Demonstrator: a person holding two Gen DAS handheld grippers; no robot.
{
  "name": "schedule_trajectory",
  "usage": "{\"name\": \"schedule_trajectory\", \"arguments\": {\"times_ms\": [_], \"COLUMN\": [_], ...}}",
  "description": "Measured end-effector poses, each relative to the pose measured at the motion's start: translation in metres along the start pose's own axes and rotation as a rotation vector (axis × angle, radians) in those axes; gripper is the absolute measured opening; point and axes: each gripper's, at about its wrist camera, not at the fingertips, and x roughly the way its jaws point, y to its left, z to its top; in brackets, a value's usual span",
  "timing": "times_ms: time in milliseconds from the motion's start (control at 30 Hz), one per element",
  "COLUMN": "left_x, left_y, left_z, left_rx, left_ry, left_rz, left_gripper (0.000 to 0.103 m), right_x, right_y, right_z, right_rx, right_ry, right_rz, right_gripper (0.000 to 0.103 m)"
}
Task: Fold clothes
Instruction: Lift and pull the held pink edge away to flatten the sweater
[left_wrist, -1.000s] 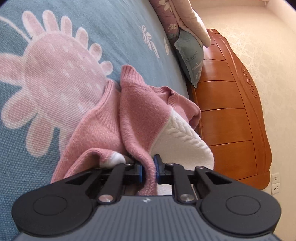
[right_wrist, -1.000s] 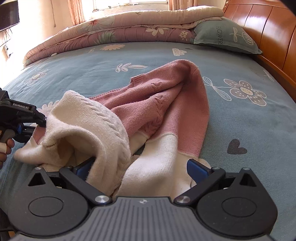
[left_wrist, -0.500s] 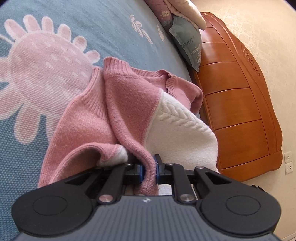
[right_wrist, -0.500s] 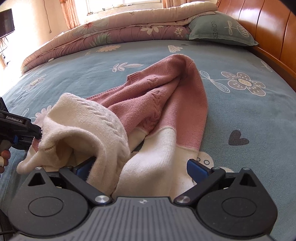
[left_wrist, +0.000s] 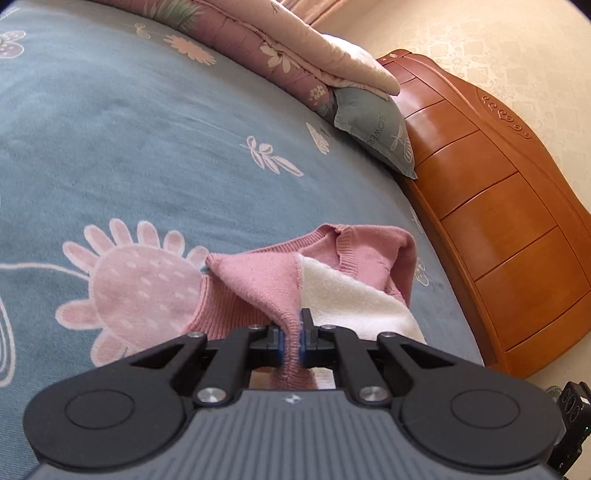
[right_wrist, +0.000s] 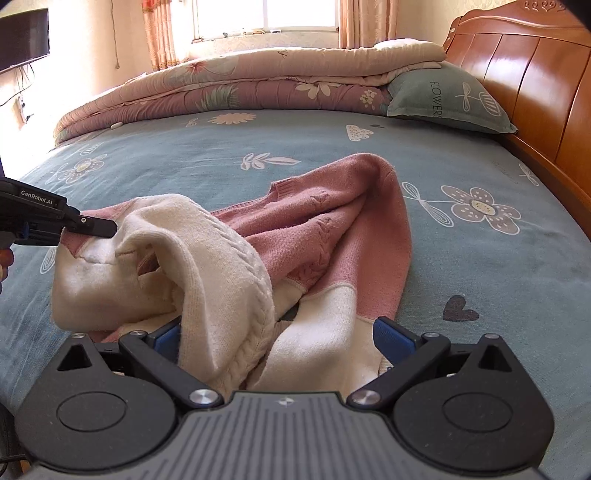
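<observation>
A pink and cream knitted sweater (right_wrist: 314, 229) lies bunched on the blue bedspread (right_wrist: 498, 266). My left gripper (left_wrist: 293, 338) is shut on a pink edge of the sweater (left_wrist: 266, 284), lifting it off the bed. In the right wrist view the left gripper (right_wrist: 92, 229) comes in from the left and pinches the fabric. My right gripper (right_wrist: 277, 338) is open at the near edge, its blue-padded fingers (right_wrist: 391, 334) wide apart. Cream folds of the sweater lie between them, ungripped.
A folded floral quilt (right_wrist: 240, 92) runs along the far side of the bed. A grey-green pillow (right_wrist: 447, 99) leans on the wooden headboard (right_wrist: 528, 85) at right. Blue bedspread stretches right of the sweater. A window and curtains stand behind, a dark screen at upper left.
The left gripper has risen and tilted, still holding the pink edge, so more of the bed and quilt show. The right gripper stays open and has drawn back slightly.
</observation>
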Motion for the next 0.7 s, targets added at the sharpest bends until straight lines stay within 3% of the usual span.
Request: {"name": "schedule_trajectory", "arguments": {"times_ms": [433,700], "left_x": [-0.005,0.043], "left_y": [-0.017,0.001], "left_z": [0.098,0.150], "left_rx": [0.249,0.285], "left_ry": [-0.111,-0.043], "left_rz": [0.284,0.410], "left_gripper": [0.005,0.006], "right_x": [-0.016,-0.007], "right_y": [-0.003,-0.017], "right_z": [0.013,0.013], "right_rx": [-0.028,0.008], "right_ry": [-0.073,-0.063], "right_rz": [0.011,-0.009], "right_gripper": [0.103,0.103]}}
